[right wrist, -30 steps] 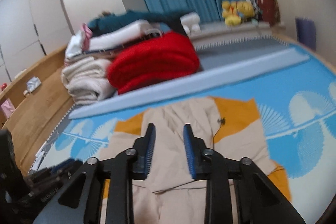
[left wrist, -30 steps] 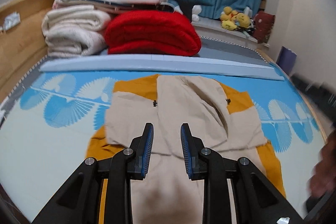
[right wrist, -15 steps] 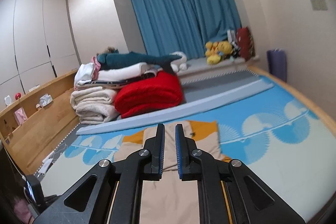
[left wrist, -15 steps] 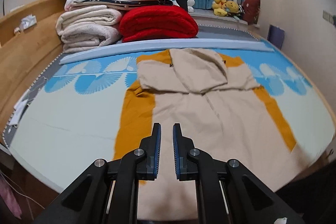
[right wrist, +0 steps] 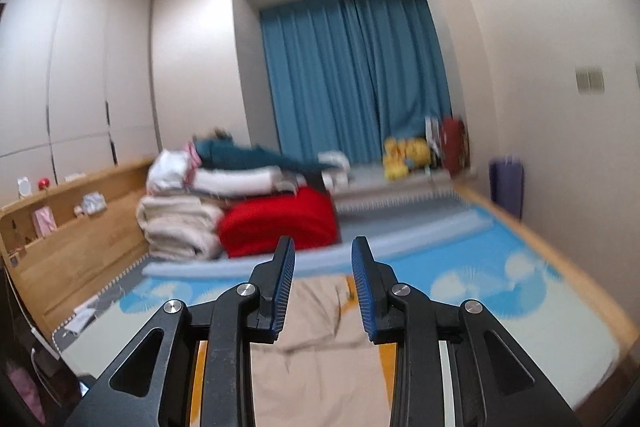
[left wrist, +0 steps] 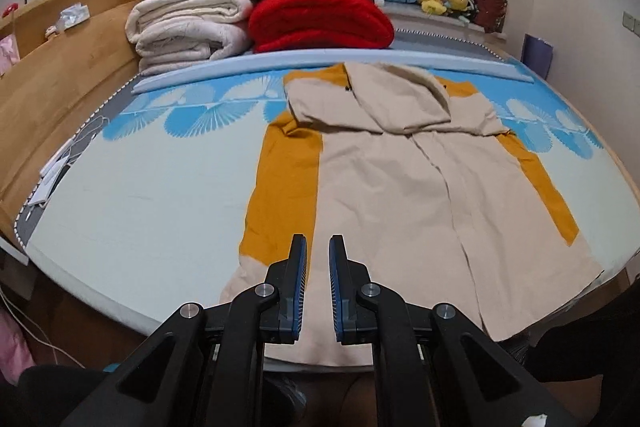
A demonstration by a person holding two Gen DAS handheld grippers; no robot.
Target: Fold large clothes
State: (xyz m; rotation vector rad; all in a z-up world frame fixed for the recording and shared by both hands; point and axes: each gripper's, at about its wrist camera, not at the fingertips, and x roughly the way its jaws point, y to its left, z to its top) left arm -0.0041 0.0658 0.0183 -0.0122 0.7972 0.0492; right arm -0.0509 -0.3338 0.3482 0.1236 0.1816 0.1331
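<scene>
A large beige and mustard-orange coat (left wrist: 400, 179) lies flat on the blue-patterned bed (left wrist: 140, 187), its hood folded down at the far end and its hem hanging over the near edge. My left gripper (left wrist: 318, 259) hovers above the near left part of the coat, its jaws a narrow gap apart and empty. My right gripper (right wrist: 322, 263) is raised and tilted up toward the room, its jaws open and empty; the coat (right wrist: 316, 347) lies below and between its fingers.
Folded cream blankets (left wrist: 188, 23), a red blanket (left wrist: 320, 23) and more stacked clothes sit at the bed's far end. A wooden headboard shelf (left wrist: 52, 75) runs along the left. Blue curtains (right wrist: 352, 75), plush toys (left wrist: 440, 1) and a wall stand behind.
Both grippers pulled back from over the coat toward the near bed edge. The left narrowed from open to a small gap. The right closed, then opened wider and tilted upward.
</scene>
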